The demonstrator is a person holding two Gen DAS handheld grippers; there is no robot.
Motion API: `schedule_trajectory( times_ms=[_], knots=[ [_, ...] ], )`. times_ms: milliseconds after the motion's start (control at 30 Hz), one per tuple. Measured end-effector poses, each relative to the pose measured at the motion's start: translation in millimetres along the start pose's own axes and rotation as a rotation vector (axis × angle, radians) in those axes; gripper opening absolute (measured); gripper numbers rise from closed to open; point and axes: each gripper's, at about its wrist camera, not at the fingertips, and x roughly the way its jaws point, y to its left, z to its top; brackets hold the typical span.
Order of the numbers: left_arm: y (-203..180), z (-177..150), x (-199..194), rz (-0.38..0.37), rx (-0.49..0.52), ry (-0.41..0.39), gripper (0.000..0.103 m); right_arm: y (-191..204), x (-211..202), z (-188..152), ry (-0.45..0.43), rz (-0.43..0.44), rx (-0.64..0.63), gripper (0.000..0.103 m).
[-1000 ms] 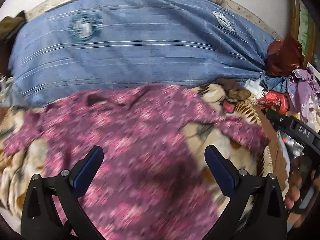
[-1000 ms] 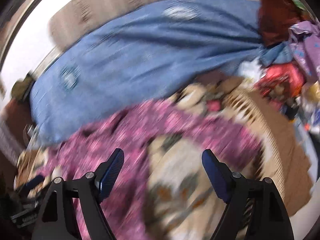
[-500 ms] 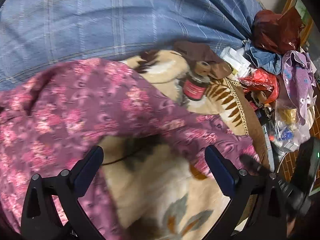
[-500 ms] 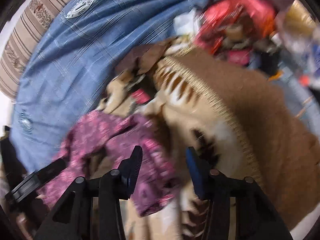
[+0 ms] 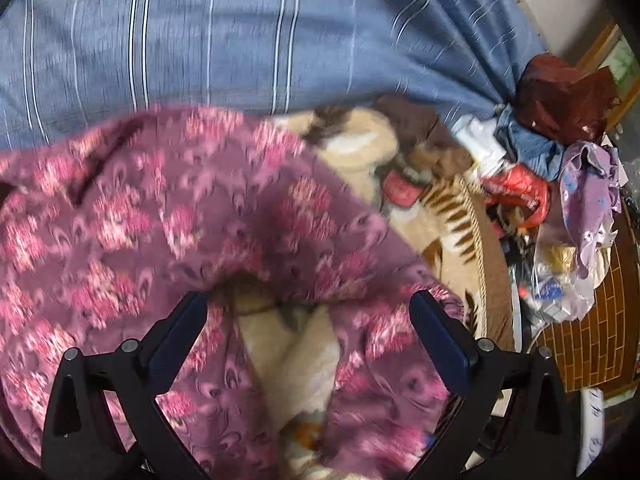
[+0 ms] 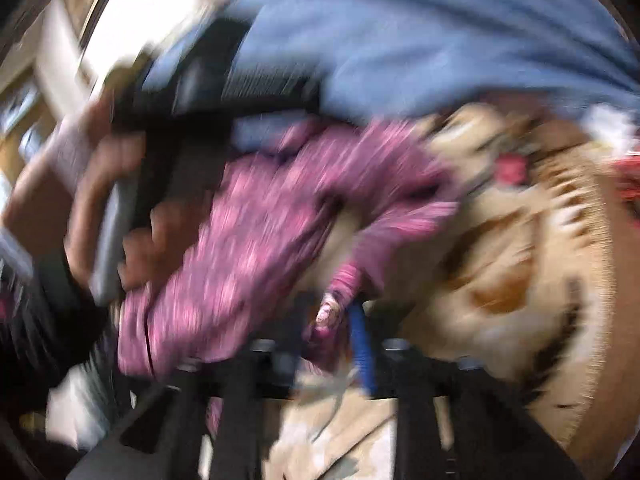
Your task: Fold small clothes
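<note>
A purple floral garment (image 5: 160, 220) lies spread on a beige patterned blanket (image 5: 288, 360). My left gripper (image 5: 308, 306) hovers open just above it, where the sleeve joins the body, with nothing between its fingers. In the blurred right wrist view the garment (image 6: 260, 220) bunches toward the left. Its sleeve end sits pinched between the close-set fingers of my right gripper (image 6: 334, 320), whose jaws are opening. A hand (image 6: 132, 220) holding the left gripper shows at the left of that view.
A big blue striped bundle (image 5: 240, 40) lies behind the garment. A small red-labelled jar (image 5: 400, 188) rests on the blanket. At the right edge are piled a dark red bag (image 5: 560, 100), lilac cloth (image 5: 588, 192) and red packets (image 5: 516, 188), above a brick-patterned floor (image 5: 580, 340).
My right gripper went from wide open to narrow around the sleeve end and swung it leftward over the garment. My left gripper moved right and tilted down, still open.
</note>
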Motion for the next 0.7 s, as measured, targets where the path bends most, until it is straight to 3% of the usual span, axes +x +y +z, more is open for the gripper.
schedule_trajectory(
  times_ms=[33, 100, 200, 267, 433, 567, 633, 667, 700],
  knots=[
    [1, -2, 4, -0.016, -0.009, 0.022, 0.102, -3, 11, -3, 0.039, -0.003, 0.007, 0.040],
    [-1, -7, 10, -0.052, -0.023, 0.050, 0.102, -17, 6, -5, 0.029, -0.027, 0.072, 0.041],
    [-21, -14, 14, -0.091, 0.011, 0.059, 0.102, -52, -34, -7, -0.115, 0.002, 0.234, 0.051],
    [-39, -20, 20, -0.091, 0.047, 0.069, 0.102, -79, -57, -12, -0.179, -0.055, 0.358, 0.051],
    [-94, -48, 53, -0.093, 0.155, 0.138, 0.102, -134, -71, -39, -0.239, -0.224, 0.652, 0.051],
    [-122, -68, 83, -0.067, 0.196, 0.180, 0.102, -163, -76, -58, -0.295, -0.217, 0.787, 0.050],
    [-128, -76, 92, -0.019, 0.230, 0.193, 0.095, -167, -80, -63, -0.324, -0.190, 0.813, 0.051],
    [-130, -80, 95, 0.005, 0.255, 0.193, 0.079, -168, -80, -64, -0.341, -0.178, 0.814, 0.051],
    [-129, -82, 95, 0.034, 0.278, 0.182, 0.053, -166, -76, -59, -0.351, -0.169, 0.821, 0.051]
  ],
)
